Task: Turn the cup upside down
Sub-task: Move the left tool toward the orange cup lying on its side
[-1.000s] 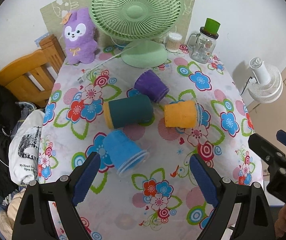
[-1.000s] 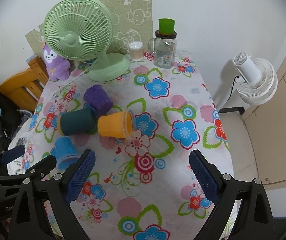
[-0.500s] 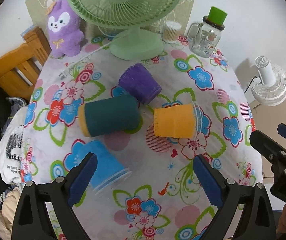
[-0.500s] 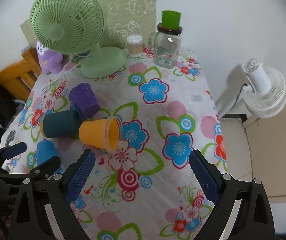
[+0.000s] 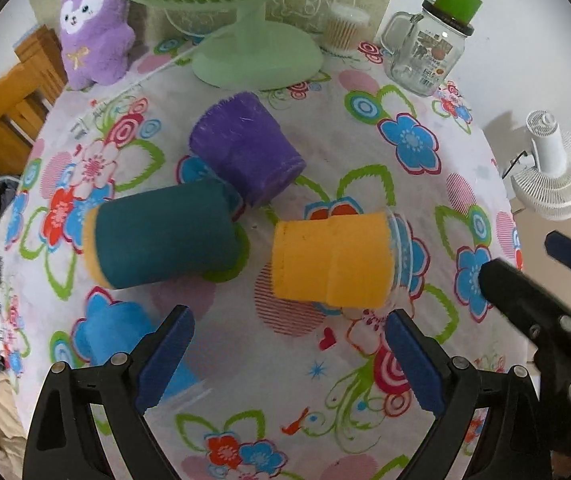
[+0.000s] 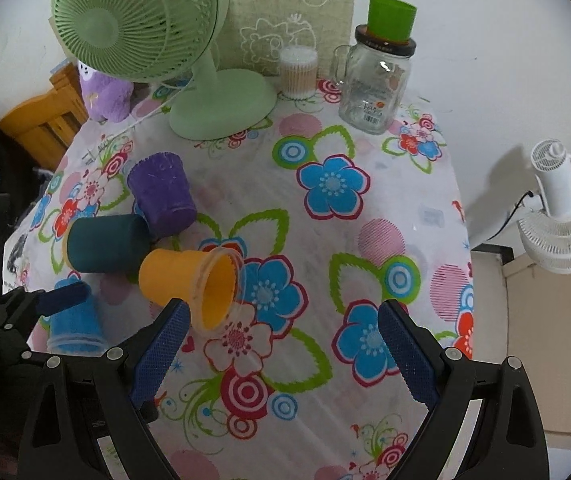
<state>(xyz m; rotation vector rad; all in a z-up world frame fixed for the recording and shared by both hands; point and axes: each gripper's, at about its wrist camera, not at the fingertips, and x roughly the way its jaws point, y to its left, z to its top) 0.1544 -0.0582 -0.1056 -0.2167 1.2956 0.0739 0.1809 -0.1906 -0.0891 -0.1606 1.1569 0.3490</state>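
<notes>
Several cups lie on their sides on the flowered tablecloth. An orange cup [image 5: 333, 258] [image 6: 189, 280] lies with its mouth to the right. A teal cup [image 5: 161, 236] [image 6: 105, 244] and a purple cup [image 5: 245, 152] [image 6: 161, 194] lie left of it. A blue cup [image 5: 125, 340] [image 6: 75, 324] lies nearest, partly behind my left finger. My left gripper [image 5: 289, 356] is open, just short of the orange cup. My right gripper [image 6: 281, 352] is open, with its left finger close to the orange cup's mouth.
A green desk fan [image 6: 153, 40], a purple plush toy [image 5: 93, 28], a glass jar with a green cup on top [image 6: 377, 80] and a small container [image 6: 297, 70] stand at the table's back. A wooden chair [image 5: 9, 112] is at left, a white fan [image 6: 565, 216] at right.
Both grippers have moved forward and lower toward the cups, which now look larger. The cups have not moved. Both grippers stay open.
</notes>
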